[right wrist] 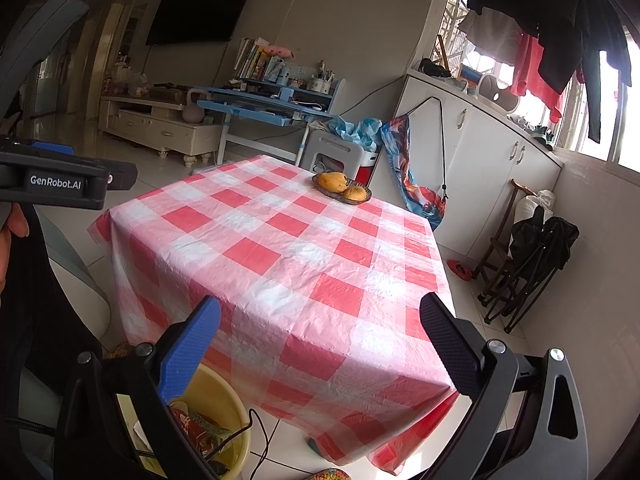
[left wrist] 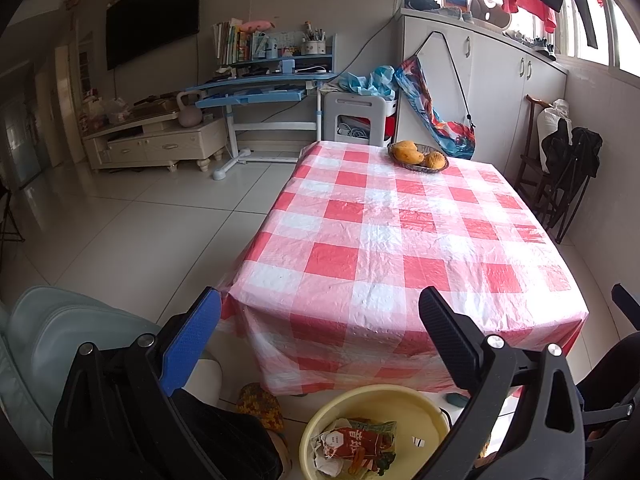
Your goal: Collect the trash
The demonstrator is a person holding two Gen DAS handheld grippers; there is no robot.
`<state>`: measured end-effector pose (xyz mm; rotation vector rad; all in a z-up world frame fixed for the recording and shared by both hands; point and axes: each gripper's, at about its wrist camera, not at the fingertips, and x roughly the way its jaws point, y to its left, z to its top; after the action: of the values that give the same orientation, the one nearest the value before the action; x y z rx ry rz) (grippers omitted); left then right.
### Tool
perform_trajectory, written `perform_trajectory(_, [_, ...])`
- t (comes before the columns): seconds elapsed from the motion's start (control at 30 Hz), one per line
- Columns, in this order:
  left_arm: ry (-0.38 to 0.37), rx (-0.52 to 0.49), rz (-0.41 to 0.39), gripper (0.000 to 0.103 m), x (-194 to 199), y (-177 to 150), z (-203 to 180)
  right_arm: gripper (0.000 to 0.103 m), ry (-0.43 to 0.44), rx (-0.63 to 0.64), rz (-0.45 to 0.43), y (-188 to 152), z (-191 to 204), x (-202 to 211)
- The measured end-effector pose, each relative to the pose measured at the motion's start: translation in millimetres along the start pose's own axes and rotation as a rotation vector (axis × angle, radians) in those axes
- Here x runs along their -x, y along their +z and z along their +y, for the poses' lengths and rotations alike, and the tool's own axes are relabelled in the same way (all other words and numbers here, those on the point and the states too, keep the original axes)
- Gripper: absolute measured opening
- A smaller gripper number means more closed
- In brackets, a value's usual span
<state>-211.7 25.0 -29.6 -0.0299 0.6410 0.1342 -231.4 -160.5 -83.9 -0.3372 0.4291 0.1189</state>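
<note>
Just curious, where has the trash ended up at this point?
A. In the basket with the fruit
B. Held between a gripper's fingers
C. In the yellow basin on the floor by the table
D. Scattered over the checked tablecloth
C: the crumpled wrappers lie inside the yellow basin on the floor, while both grippers are open and hold nothing.

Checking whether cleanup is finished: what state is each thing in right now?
Left gripper: open, holding nothing.
Right gripper: open, holding nothing.
Yellow plastic basin: on the floor by the table, holding crumpled wrappers.
Red snack wrapper: crumpled inside the basin.
Red-and-white checked tablecloth: bare except for the fruit basket.
Woven basket of yellow fruit: at the table's far edge.
</note>
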Motion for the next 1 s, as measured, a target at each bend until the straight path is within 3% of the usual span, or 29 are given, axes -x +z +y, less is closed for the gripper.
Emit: perform_trajectory(1.0, [-0.006, 0.004, -0.004, 0.096, -0.2, 2.7, -0.2, 0.095, 0.004, -0.009, -0.008, -0.9, -4.6, -1.5])
